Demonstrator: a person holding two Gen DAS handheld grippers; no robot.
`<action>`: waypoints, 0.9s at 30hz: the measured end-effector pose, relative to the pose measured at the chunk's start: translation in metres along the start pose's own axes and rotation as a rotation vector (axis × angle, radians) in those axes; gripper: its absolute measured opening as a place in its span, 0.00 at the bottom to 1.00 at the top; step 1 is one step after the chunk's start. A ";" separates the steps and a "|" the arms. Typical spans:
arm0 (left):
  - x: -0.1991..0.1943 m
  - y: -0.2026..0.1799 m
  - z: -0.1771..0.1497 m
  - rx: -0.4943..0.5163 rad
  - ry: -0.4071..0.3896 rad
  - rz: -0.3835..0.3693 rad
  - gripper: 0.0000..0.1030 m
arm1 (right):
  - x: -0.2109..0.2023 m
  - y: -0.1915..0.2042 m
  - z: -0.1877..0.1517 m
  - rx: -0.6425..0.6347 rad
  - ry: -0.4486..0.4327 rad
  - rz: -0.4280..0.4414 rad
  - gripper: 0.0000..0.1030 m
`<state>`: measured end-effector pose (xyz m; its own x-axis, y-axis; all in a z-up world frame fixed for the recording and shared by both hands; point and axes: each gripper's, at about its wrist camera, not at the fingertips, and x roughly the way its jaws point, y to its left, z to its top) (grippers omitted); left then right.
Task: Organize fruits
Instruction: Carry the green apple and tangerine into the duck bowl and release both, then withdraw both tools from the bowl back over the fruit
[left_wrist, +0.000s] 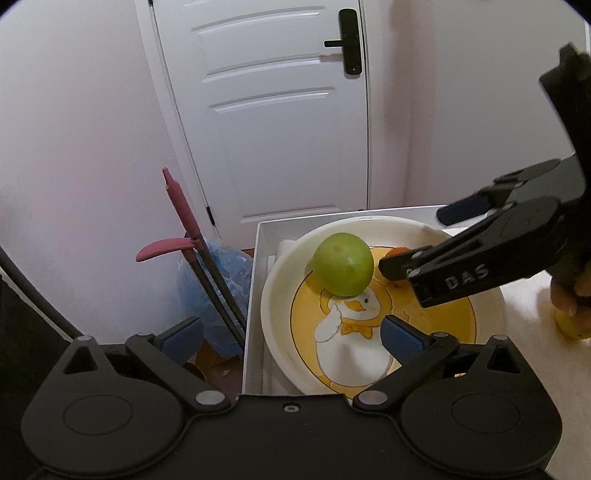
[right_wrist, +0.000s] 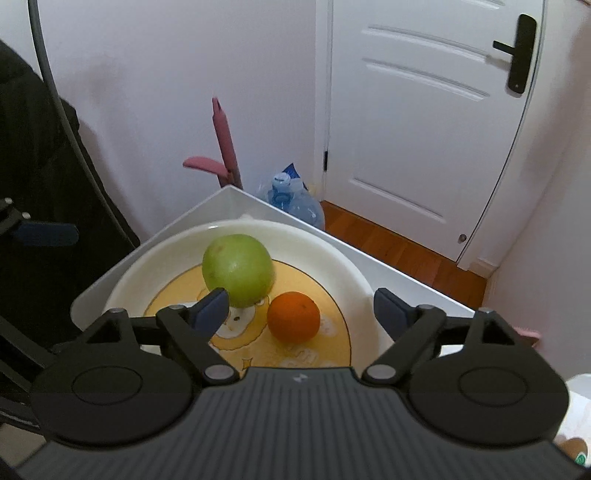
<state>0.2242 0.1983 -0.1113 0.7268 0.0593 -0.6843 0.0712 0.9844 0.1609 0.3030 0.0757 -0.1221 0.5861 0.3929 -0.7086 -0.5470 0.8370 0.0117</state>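
Note:
A white bowl (left_wrist: 280, 280) with a yellow duck picture holds a large green fruit (left_wrist: 341, 269) and a small orange (right_wrist: 293, 314). My left gripper (left_wrist: 288, 328) is open and empty: its right finger hangs over the bowl, near the green fruit, and its left finger is out past the box edge. My right gripper (right_wrist: 299, 299) is open low over the bowl. The orange lies between its fingers, and the pads do not touch it. In the left wrist view the right gripper (left_wrist: 417, 240) comes in from the right and hides most of the orange (left_wrist: 397, 252).
The bowl sits in a shallow white box (right_wrist: 399, 269). A pink-handled broom set (left_wrist: 181, 221) and blue plastic bottles (right_wrist: 295, 199) stand by the wall beside a white door (left_wrist: 280, 122). A hand (left_wrist: 569, 295) and a yellow fruit (left_wrist: 572, 326) show at the right edge.

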 end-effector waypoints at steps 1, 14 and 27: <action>-0.001 -0.001 0.000 0.006 0.000 0.003 1.00 | -0.002 0.000 0.000 0.005 0.002 -0.001 0.98; -0.024 -0.006 0.006 -0.012 -0.025 -0.004 1.00 | -0.052 0.006 0.004 0.077 -0.029 -0.028 0.98; -0.067 -0.020 0.011 -0.041 -0.100 -0.021 1.00 | -0.138 -0.004 -0.023 0.222 -0.086 -0.155 1.00</action>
<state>0.1818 0.1734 -0.0611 0.7903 0.0241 -0.6123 0.0604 0.9913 0.1170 0.2108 0.0091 -0.0412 0.7061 0.2770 -0.6517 -0.3081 0.9488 0.0694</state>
